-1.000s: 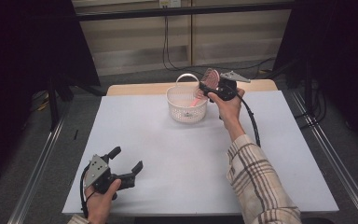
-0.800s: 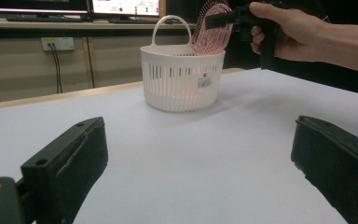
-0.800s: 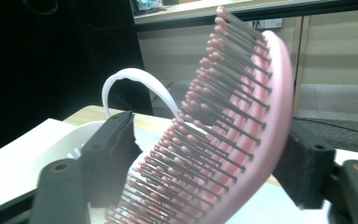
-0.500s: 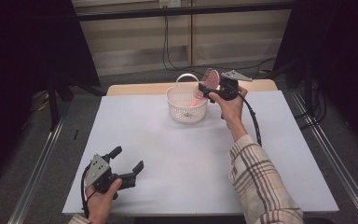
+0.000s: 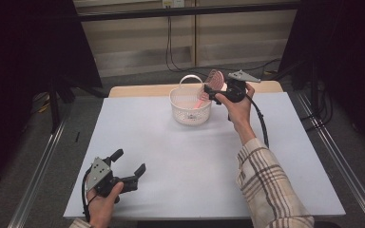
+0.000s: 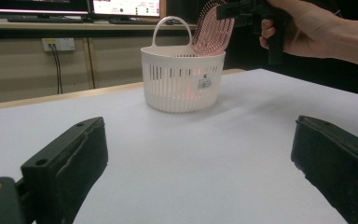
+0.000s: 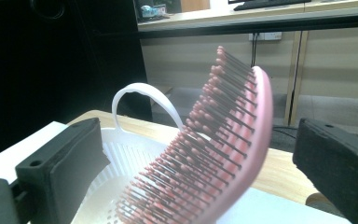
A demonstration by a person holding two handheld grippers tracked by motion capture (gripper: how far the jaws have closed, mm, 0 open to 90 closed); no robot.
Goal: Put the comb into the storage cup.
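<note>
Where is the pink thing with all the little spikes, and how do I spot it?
Look to the far end of the white table, where a white basket with a looped handle stands. A pink hairbrush leans out of it, handle down inside. It is the only pink, bristly thing there.

White basket (image 5: 190, 106) on white table (image 5: 180, 161)

A white table top (image 5: 180, 156) lies on a wooden table whose far edge (image 5: 138, 90) shows. Behind it runs a beige panelled wall (image 5: 180, 42) with cables (image 5: 170, 47) hanging down and a socket (image 6: 58, 44). Monitors (image 6: 70, 7) sit on a ledge. The sides are dark; the floor (image 5: 24, 156) is grey.
</note>
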